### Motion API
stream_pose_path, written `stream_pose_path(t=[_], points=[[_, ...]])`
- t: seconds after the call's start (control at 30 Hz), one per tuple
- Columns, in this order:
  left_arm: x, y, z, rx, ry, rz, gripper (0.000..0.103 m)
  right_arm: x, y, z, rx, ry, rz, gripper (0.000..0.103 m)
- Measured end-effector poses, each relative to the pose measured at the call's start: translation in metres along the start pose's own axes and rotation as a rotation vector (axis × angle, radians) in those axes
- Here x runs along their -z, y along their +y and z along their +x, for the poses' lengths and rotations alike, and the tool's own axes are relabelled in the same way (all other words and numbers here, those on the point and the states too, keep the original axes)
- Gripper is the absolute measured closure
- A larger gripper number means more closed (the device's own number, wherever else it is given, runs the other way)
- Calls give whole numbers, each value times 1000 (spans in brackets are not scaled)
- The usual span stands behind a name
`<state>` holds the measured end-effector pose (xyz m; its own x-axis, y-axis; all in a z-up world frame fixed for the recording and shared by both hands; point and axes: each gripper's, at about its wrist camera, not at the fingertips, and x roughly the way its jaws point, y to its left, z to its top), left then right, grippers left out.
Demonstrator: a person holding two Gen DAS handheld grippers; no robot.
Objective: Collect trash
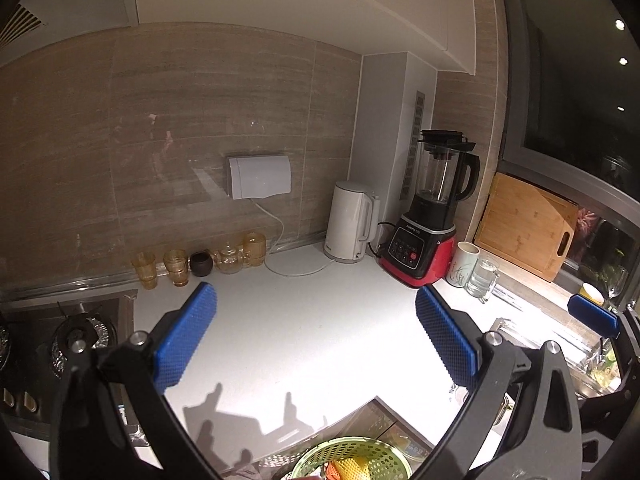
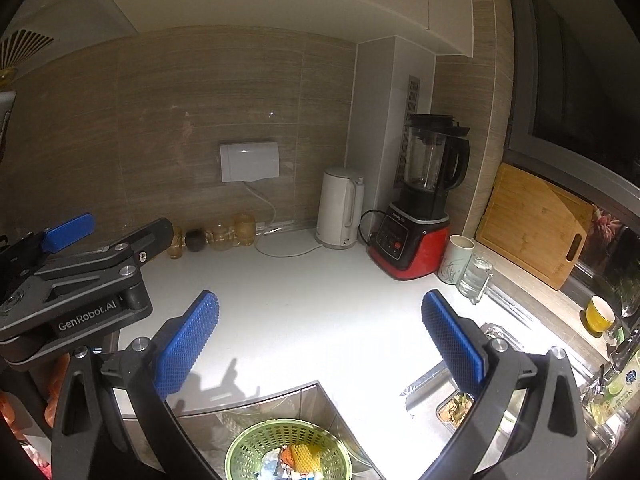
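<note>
My left gripper [image 1: 316,336] and right gripper [image 2: 320,344] both gape released above the green basket [image 2: 256,440] at bottom centre.

White kettle [image 1: 351,227] beside red blender [image 1: 430,216]; bamboo board [image 1: 526,226] leaning right

Two wrist cameras, side by side above a white counter [image 1: 300,320], face the tiled corner; both share the kettle [image 1: 350,226] and blender [image 2: 420,200].
</note>
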<state>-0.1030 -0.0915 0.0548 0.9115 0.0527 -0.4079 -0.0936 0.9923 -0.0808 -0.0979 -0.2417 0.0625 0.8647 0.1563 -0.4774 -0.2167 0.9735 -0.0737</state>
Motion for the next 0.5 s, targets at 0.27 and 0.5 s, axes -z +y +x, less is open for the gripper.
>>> stream_pose_path(t=[0.27, 0.5], points=[[2, -1, 1, -4, 2, 3, 8, 1, 1, 0, 4, 2, -1, 2], [4, -6, 2, -10, 0, 36, 8, 2, -1, 1, 4, 9, -1, 2]])
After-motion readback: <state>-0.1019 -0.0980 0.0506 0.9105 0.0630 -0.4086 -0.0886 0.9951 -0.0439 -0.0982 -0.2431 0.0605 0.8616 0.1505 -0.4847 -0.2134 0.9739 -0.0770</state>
